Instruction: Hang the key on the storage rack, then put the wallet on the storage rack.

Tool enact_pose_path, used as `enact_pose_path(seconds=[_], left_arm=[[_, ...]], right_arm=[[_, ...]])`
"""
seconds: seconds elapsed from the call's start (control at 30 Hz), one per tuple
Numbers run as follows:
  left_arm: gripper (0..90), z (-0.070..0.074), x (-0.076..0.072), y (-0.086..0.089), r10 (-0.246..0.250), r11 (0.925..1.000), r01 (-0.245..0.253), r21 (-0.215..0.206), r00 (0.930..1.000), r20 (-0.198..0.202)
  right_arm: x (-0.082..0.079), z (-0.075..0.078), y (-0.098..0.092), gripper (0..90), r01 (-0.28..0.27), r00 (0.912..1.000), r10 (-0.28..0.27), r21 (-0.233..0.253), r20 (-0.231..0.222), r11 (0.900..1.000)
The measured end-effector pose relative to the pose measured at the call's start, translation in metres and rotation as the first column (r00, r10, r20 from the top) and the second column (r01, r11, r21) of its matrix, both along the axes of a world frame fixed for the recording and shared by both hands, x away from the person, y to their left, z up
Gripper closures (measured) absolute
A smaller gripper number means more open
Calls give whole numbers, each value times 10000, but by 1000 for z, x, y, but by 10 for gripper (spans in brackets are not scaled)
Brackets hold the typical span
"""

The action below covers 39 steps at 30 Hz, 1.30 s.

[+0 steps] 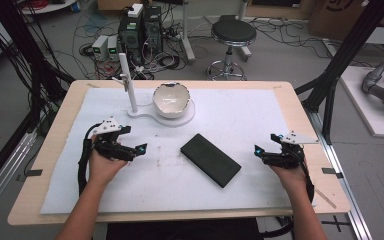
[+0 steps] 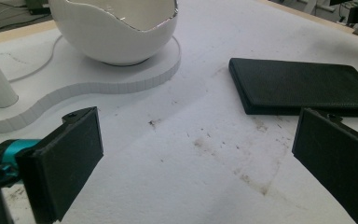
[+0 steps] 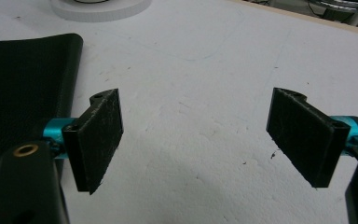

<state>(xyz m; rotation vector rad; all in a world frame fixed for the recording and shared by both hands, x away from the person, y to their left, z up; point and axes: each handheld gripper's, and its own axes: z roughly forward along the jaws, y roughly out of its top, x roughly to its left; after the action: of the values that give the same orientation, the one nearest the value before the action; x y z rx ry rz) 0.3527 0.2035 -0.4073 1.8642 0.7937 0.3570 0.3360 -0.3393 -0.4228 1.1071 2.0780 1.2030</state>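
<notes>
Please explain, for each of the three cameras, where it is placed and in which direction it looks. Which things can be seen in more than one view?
High view: above the person's side, looking forward and down on the table; both forearms, left gripper and right gripper show.
Left gripper view: low over the white sheet, facing the black case and white bowl; its own open jaws show.
Right gripper view: low, facing the far table edge; its own open jaws show, the case at the left.
Shared: all three show the black case.
</notes>
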Motion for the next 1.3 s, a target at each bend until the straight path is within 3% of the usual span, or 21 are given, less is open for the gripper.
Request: enact_pose_path(seconds=[0.17,0.27,0.33,0.4,0.57,0.7,0.77,0.87,1.0,1.17,1.3], left_arm=[[17,-1,0,1,31,10000,-31,-60,10000,-56],[17,-2,0,2,1,10000,-1,-78,10000,-65],[17,-3,0,3,45,10000,-46,-58,9999,-107],[17,-4,0,3,72,10000,-73,-56,9998,-174],[17,-4,-2,3,70,9999,-68,129,9999,-137],[17,-4,-4,2,39,9998,-36,191,9999,-155],[17,-5,-5,1,60,9998,-57,207,9998,-165],[17,-5,-5,1,42,9998,-39,174,9999,-162],[17,-6,-4,1,-6,9999,9,152,9998,-196],[17,-7,-5,0,-10,9999,13,152,9998,-219],[17,-7,-5,2,-13,9998,17,180,9998,-220]], right_arm=[[-1,0,0,189,-111,9999,111,31,-56,9999],[-1,1,2,168,-16,9998,17,-57,201,10000],[-1,2,3,173,-318,9995,318,92,-59,9995],[-1,2,5,172,-329,9994,329,53,-72,9994],[2,1,8,172,-372,9971,397,396,-652,9985],[2,1,11,173,-547,9960,579,484,-674,9973],[4,0,15,173,-771,9921,821,558,-943,9955],[6,-3,24,173,-1193,9839,1252,524,-1279,9915],[8,-7,38,177,-1862,9654,1907,414,-1781,9816],[11,-15,54,207,-2524,9358,2499,226,-2485,9674],[12,-19,60,243,-2977,9057,3055,721,-2938,9519]])
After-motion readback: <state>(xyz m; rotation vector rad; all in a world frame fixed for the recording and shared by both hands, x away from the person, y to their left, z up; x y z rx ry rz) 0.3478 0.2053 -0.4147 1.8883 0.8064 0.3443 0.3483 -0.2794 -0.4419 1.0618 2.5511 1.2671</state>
